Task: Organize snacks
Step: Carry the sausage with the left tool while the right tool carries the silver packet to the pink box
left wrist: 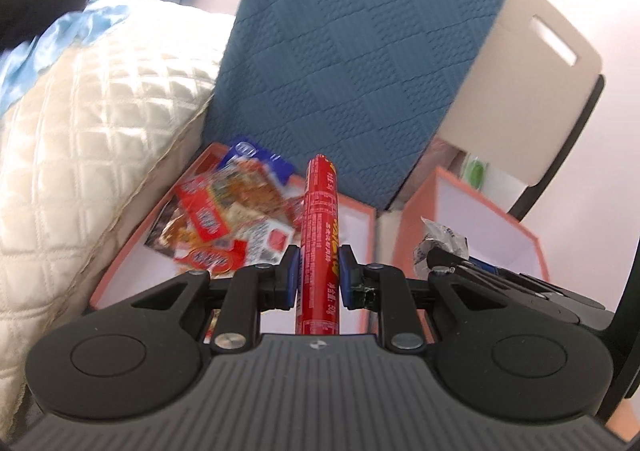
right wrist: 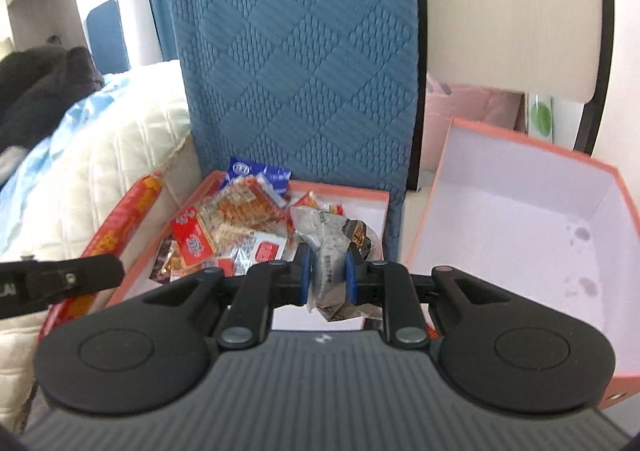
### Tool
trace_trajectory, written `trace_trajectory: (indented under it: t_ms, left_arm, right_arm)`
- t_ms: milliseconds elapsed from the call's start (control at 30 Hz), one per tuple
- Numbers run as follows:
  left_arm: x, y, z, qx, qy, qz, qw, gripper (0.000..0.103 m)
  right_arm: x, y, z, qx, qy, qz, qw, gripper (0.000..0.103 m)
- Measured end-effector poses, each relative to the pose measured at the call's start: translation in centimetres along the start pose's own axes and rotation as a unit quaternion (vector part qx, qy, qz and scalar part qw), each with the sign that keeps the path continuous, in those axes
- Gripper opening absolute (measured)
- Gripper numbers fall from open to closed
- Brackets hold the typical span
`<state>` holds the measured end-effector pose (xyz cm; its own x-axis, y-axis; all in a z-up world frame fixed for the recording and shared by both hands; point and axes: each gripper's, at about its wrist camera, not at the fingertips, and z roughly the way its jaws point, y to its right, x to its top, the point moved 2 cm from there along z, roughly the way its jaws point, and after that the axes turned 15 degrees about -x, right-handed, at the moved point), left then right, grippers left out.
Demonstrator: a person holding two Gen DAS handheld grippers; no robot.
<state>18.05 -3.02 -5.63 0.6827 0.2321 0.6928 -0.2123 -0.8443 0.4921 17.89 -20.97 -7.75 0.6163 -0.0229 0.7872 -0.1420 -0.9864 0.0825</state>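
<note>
Setting: two pink-rimmed cardboard boxes with white insides sit side by side, against a blue quilted cushion point(right wrist: 296, 63) standing upright behind them; the surface under them is not visible. Cream quilted bedding point(left wrist: 80, 139) with a pale blue sheet lies left of the boxes, a beige chair back point(left wrist: 532, 63) behind right. Left box point(right wrist: 340, 193) holds a loose pile of snack packets point(right wrist: 240, 219), red, orange and blue wrappers. Right box point(right wrist: 520, 219) is empty apart from a few dark spots on its floor. Left tool point(left wrist: 319, 275): jaws narrow, blue pads clamped on a red sausage stick point(left wrist: 320, 247), held upright along the fingers above the near edge of the left box. Right tool point(right wrist: 327, 277): jaws narrow, pads pinching a crumpled clear-and-silver snack packet point(right wrist: 332, 247) with a dark label, held above the near right corner of the left box. In the right wrist view, the sausage stick and the left tool's black finger show at far left, beside the bedding.
</note>
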Motion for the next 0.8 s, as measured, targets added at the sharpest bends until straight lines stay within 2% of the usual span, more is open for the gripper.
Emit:
trace_trajectory:
  t_ms: [367,500,667,800]
  left_arm:
    - [2.6,6.4,1.3,-0.038,0.020,0.033,0.9985,0.024]
    - [3.5,8.5,2.4,-0.055,0.019,0.045,0.9973,0.024]
    - [3.5,10.5,5.4,-0.081,-0.005,0.050,0.9955,0.024]
    - [2.6,12.1,8.1,-0.099,-0.032,0.051,0.9933,0.024]
  right_arm:
    - [4.1,5.2,-3.4,-0.012,0.060,0.005,0.998,0.021]
    - [5.1,7.4,-3.7,-0.020,0.070,0.012,0.997,0.021]
    - [5.6,9.9,-3.4,-0.043,0.073,0.016,0.996,0.021]
    - [5.2,12.6,-2.8,-0.058,0.059,0.021,0.996,0.021]
